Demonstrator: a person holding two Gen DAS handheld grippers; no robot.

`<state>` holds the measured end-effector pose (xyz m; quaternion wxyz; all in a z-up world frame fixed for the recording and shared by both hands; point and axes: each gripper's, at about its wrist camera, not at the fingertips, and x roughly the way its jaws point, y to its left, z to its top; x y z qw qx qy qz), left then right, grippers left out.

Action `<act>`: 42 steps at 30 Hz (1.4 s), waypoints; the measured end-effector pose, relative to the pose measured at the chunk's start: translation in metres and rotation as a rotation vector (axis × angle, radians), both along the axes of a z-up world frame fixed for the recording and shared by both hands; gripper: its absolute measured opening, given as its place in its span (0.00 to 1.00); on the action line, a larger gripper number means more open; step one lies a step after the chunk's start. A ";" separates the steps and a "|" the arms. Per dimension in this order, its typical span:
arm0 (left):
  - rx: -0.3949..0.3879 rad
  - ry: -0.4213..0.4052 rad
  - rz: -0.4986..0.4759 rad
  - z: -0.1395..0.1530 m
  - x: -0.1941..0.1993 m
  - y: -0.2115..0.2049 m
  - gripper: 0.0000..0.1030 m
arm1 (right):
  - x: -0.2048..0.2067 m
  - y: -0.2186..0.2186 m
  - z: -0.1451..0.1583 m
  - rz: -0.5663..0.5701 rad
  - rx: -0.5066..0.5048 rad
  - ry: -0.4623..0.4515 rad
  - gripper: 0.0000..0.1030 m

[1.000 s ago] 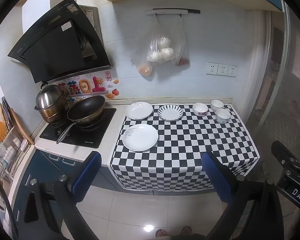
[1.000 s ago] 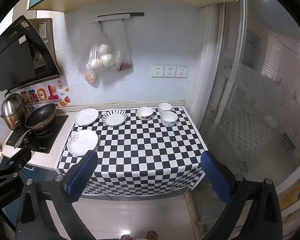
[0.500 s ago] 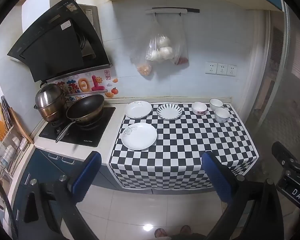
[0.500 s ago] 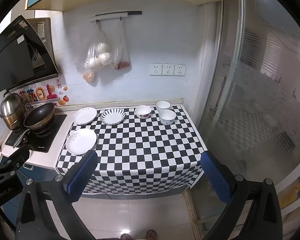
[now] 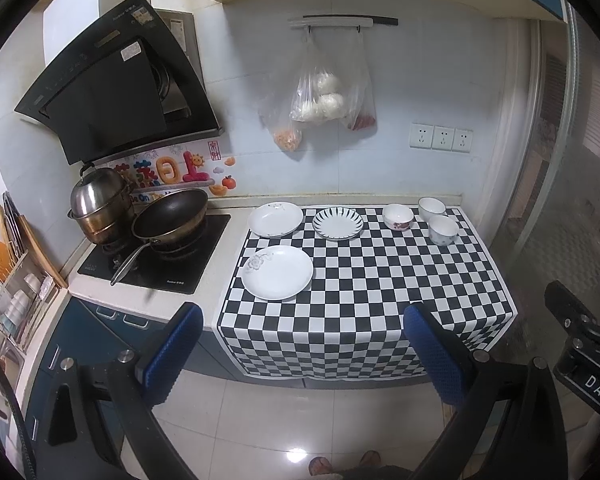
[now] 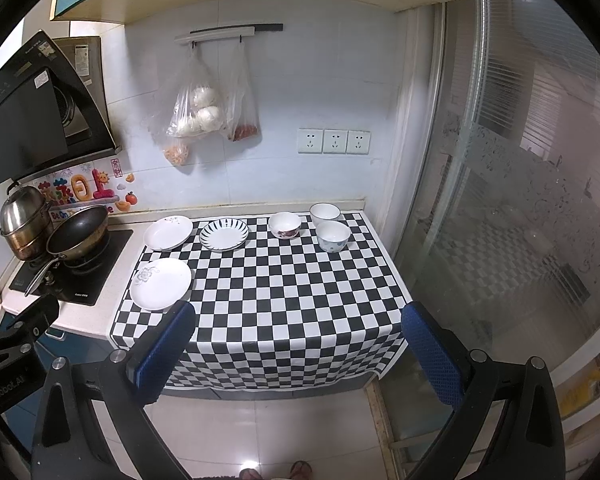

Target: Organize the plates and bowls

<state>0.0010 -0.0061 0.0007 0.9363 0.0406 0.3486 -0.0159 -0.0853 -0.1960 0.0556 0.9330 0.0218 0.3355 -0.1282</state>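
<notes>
**A:** Status? Where's the crockery sitting?

**B:** All on the black-and-white checkered cloth (image 5: 380, 280) covering the counter. Back edge of that cloth: a plain white plate (image 5: 275, 219), a white plate with dark radial stripes (image 5: 337, 223), then three bowls bunched at the back right corner: a white bowl with a red flower print (image 5: 397, 216), a plain white bowl (image 5: 431, 208), and a white bowl with blue dots (image 5: 443, 230). A large white plate with a grey flower motif (image 5: 277, 267) is at the cloth's left edge, nearer me.

**A:** Tools?

**B:** Both spread wide, nothing between the blue pads. My left gripper (image 5: 300, 354) and my right gripper (image 6: 296, 354) are both off the front of the cloth, above the floor tiles, well apart from any dish.

**A:** Which one goes first?

**B:** I'd say the large flower plate. It lies ahead and slightly left of the left gripper, closer than anything else. Bowls lie ahead and slightly right of the right gripper, so that hand suits them.

**A:** View differences?

**B:** Left view gets the steel pot (image 5: 100, 208), black wok (image 5: 170, 216) and a dish rack left of the cloth. Right view gets the frosted glass door (image 6: 520, 200) right of it.
</notes>
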 end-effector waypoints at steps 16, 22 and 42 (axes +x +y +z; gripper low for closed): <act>0.002 -0.001 -0.003 0.005 0.002 -0.004 1.00 | 0.001 -0.001 0.005 -0.001 0.000 0.000 1.00; 0.002 -0.001 -0.005 0.003 0.000 -0.004 1.00 | 0.000 -0.003 0.006 -0.001 0.000 0.001 1.00; 0.003 -0.010 -0.006 0.000 -0.001 -0.005 1.00 | 0.000 -0.002 0.002 -0.006 -0.008 -0.005 1.00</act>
